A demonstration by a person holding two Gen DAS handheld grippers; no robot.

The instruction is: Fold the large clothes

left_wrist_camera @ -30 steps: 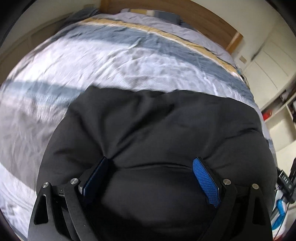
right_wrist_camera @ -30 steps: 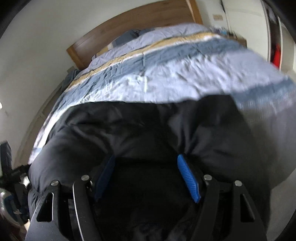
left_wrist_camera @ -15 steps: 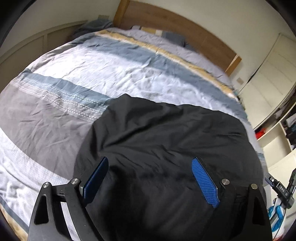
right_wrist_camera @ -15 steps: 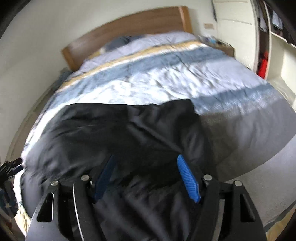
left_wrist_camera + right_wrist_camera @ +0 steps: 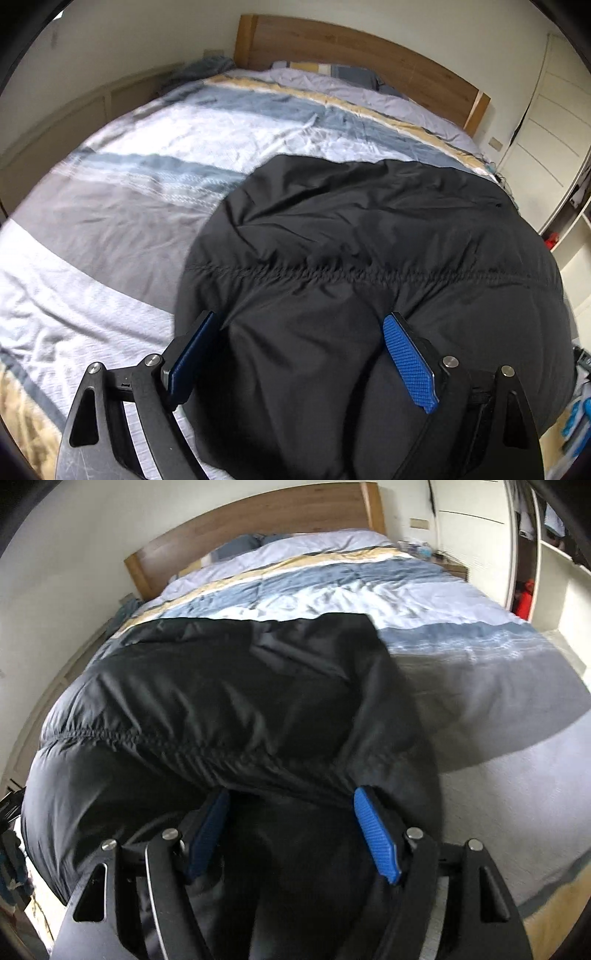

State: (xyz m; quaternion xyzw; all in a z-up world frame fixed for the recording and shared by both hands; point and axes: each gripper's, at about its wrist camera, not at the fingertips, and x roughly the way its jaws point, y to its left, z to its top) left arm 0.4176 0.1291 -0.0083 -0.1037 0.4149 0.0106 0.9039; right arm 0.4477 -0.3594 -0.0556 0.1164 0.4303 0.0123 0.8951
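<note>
The black padded jacket [image 5: 369,258] lies spread on the bed, over the striped duvet [image 5: 147,155], with its puffy body bulging up between and in front of both of your tools; a gathered seam runs across it from side to side in both wrist views. Your left gripper [image 5: 299,354] has its jaws set wide, and a thick fold of the jacket fills the gap between them: the blue pads [image 5: 408,363] sit against the fabric on either side, and the cloth puckers toward the fingertips, so it is clamped on a bulky bunch of the jacket rather than standing free. Your right gripper [image 5: 295,830] is a little narrower, and here too the black fabric is bunched between the two blue pads [image 5: 376,834], with the seam drawn down toward them and the cloth creased where the tips press in; it grips the jacket as well. In the left wrist view the jacket's edge falls just beside the left finger, with the grey and white bands of the duvet showing beyond it. In the right wrist view the jacket's right edge drops away just past the right finger onto the grey band. Further off, the wooden headboard [image 5: 258,528] stands at the far end of the bed, with pillows [image 5: 332,74] below it and white wardrobe doors [image 5: 546,122] to the side.
</note>
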